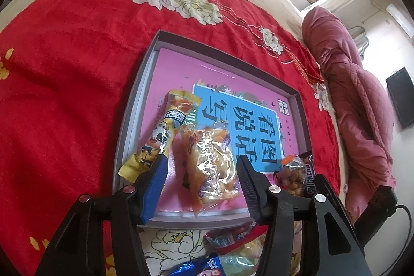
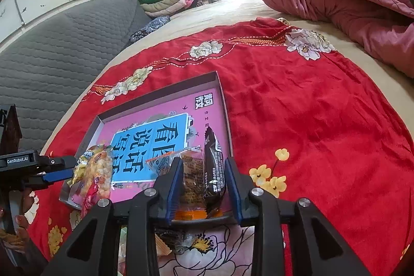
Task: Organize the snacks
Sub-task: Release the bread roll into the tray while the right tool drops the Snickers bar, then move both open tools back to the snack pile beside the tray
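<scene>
Left wrist view: the left tool (image 1: pixel 200 170) stands wide open around a clear snack packet (image 1: pixel 212 167) lying in the shallow box (image 1: pixel 301 115) at frame centre. A yellow stick pack (image 1: pixel 165 131) sits at its left, its lower end hidden by the blue pad.

Right wrist view: the right tool (image 2: pixel 203 181) clamps a dark bar (image 2: pixel 213 170) and an orange-edged packet (image 2: pixel 191 172), lower ends hidden.

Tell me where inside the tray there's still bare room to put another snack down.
The far half of the tray is bare, from the blue label back to the far wall. The near end is crowded: yellow stick pack, clear bread packet, and on the other side the Snickers bar with an orange packet.
</scene>
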### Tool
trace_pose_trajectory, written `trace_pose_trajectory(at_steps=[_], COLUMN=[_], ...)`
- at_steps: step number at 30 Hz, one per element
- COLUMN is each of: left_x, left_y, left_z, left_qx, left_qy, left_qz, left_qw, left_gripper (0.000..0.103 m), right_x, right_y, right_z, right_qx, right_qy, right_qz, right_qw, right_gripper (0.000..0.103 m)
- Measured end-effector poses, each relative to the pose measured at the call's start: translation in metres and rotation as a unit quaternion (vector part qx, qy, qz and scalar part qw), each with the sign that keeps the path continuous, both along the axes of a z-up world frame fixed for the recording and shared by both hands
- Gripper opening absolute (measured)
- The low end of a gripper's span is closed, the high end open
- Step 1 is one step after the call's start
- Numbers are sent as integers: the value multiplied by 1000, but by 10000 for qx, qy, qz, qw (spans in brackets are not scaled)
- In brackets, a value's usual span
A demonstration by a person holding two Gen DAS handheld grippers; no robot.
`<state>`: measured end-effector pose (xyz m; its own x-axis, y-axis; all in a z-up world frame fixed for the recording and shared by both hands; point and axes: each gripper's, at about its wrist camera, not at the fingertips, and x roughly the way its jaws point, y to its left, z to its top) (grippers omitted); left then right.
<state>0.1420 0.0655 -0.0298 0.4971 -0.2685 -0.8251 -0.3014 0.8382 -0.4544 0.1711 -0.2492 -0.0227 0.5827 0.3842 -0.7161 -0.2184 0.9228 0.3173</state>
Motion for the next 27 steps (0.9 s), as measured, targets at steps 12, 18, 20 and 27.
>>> trace_pose_trajectory(at_steps=[12, 18, 20, 27], left_x=[-6, -11, -14, -22], left_y=[-4, -10, -13, -20], left_z=[14, 22, 25, 31], left_qx=[49, 101, 137, 295], left_qy=[-143, -216, -239, -296], left_qz=[-87, -221, -271, -417], left_qw=[9998, 9995, 9993, 9983], left_gripper=[60, 63, 64, 64], right_x=[-4, -5, -5, -8], right_y=[4, 5, 4, -1], right_z=[9, 11, 13, 21], right_qx=[65, 129, 153, 318], right_qy=[-184, -210, -240, -354], right_qz=[115, 149, 144, 121], right_qw=[9997, 9996, 9995, 9988], right_gripper=[45, 47, 49, 56])
